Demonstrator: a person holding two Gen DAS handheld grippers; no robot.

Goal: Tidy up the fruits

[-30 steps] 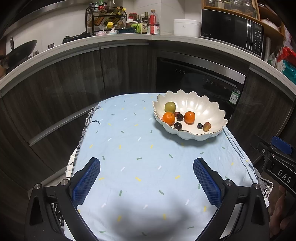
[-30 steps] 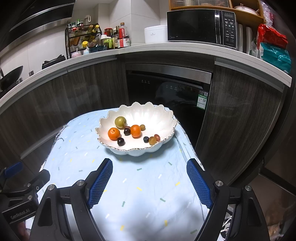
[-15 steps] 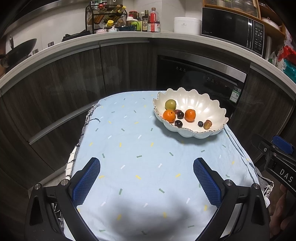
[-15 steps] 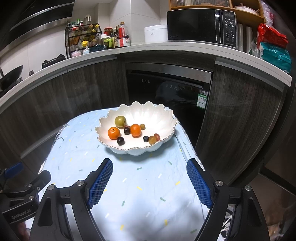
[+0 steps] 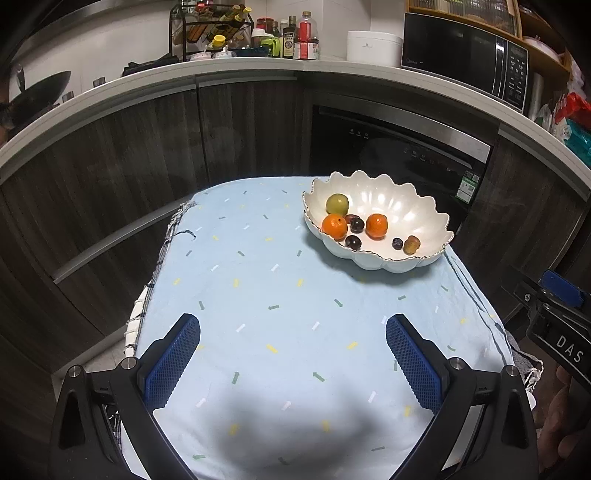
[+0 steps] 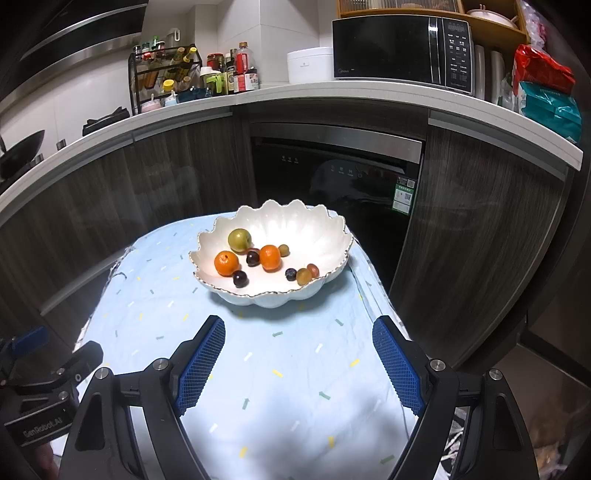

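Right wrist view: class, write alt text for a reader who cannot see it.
A white scalloped bowl of small fruits, including two oranges and a green fruit, sits on a light blue tablecloth. The open, empty right gripper hovers short of it, before dark kitchen cabinets.

Kitchen, dim light. Dark wood-grain cabinets [image 6: 155,177] under a pale curved countertop [image 6: 369,90]. Built-in black dishwasher [image 6: 332,177], black microwave [image 6: 399,50], white rice cooker [image 6: 308,64], wire spice rack [image 6: 162,77] with bottles, wok [image 5: 40,92] far left. White tiled wall [image 6: 240,26].
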